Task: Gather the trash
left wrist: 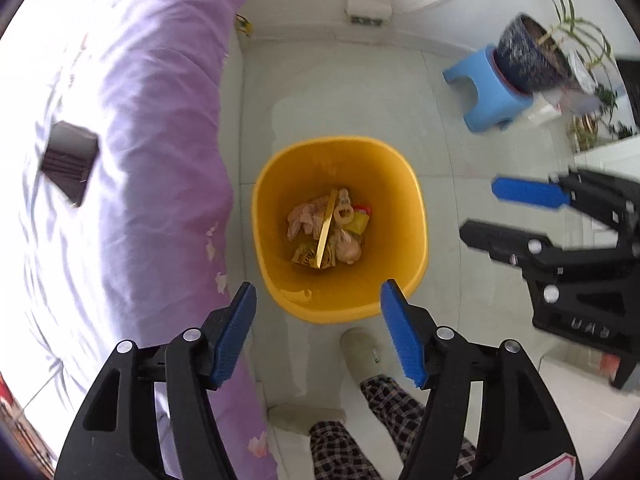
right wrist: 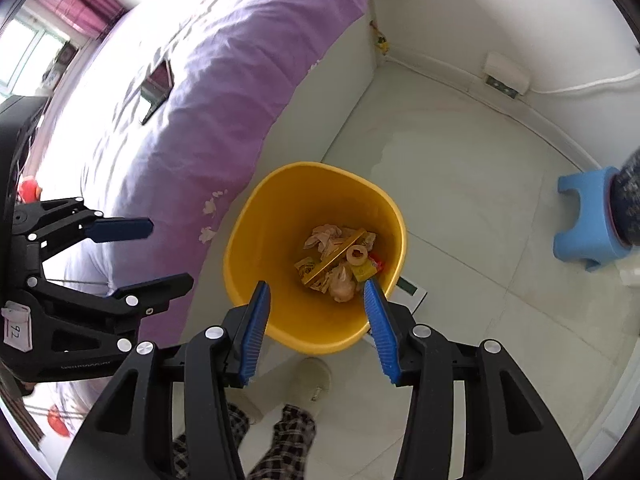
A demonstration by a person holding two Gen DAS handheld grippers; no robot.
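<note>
A yellow trash bin point(left wrist: 280, 184) stands on the floor beside the bed; it also shows in the right wrist view point(right wrist: 260, 232). Inside lies a heap of trash point(left wrist: 326, 232): crumpled wrappers, a gold strip and a small ring, seen in the right wrist view too point(right wrist: 340, 264). My left gripper point(left wrist: 318, 328) is open and empty, above the bin's near rim. My right gripper point(right wrist: 316, 322) is open and empty, also above the near rim. The right gripper appears in the left wrist view point(left wrist: 480, 212), to the right of the bin. The left gripper appears in the right wrist view point(right wrist: 168, 252), over the bed edge.
A bed with a purple cover point(left wrist: 140, 160) runs along the left, with a dark flat device point(left wrist: 70, 162) on it. A blue stool point(left wrist: 486, 92) bearing a potted plant point(left wrist: 532, 56) stands at the back right. The person's slippered feet point(left wrist: 360, 350) stand just before the bin. A scale point(right wrist: 412, 292) lies behind the bin.
</note>
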